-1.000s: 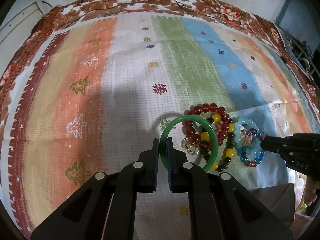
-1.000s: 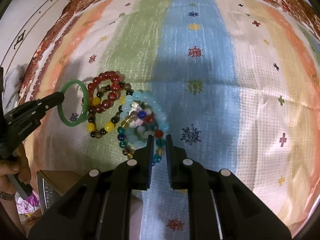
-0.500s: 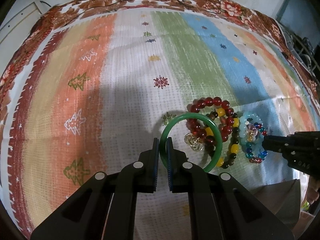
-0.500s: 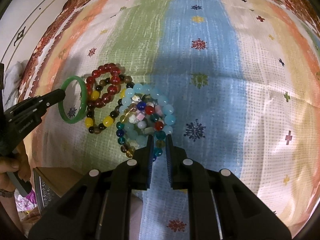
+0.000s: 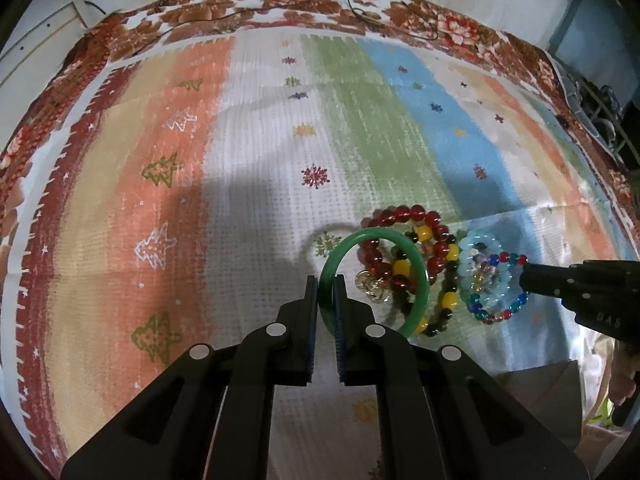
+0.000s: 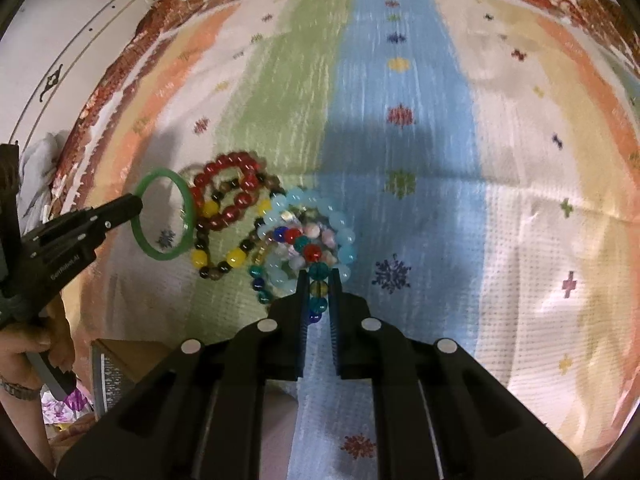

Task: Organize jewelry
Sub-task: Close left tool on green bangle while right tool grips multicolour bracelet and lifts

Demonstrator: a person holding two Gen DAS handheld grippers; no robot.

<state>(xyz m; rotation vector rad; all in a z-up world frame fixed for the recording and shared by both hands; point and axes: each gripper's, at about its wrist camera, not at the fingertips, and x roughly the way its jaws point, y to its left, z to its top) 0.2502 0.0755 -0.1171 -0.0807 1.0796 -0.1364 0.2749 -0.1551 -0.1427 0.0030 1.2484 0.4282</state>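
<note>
Left tongs [image 5: 326,282] grasp the green bangle [image 5: 418,268] by its 9 o'clock rim. Right tongs [image 6: 319,276] clamp the multicolour strand [image 6: 319,286]. The bead pile [image 6: 240,216] lies between them on the cloth [image 5: 248,216], toward 11 o'clock from the right tongs.

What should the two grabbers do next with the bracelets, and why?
Probably pull them gently apart. The left gripper is shut on the green bangle, and the right gripper is shut on the multicolored bead bracelet. Both sit against the red and yellow bead bracelets, so separating them would untangle the pile.
</note>
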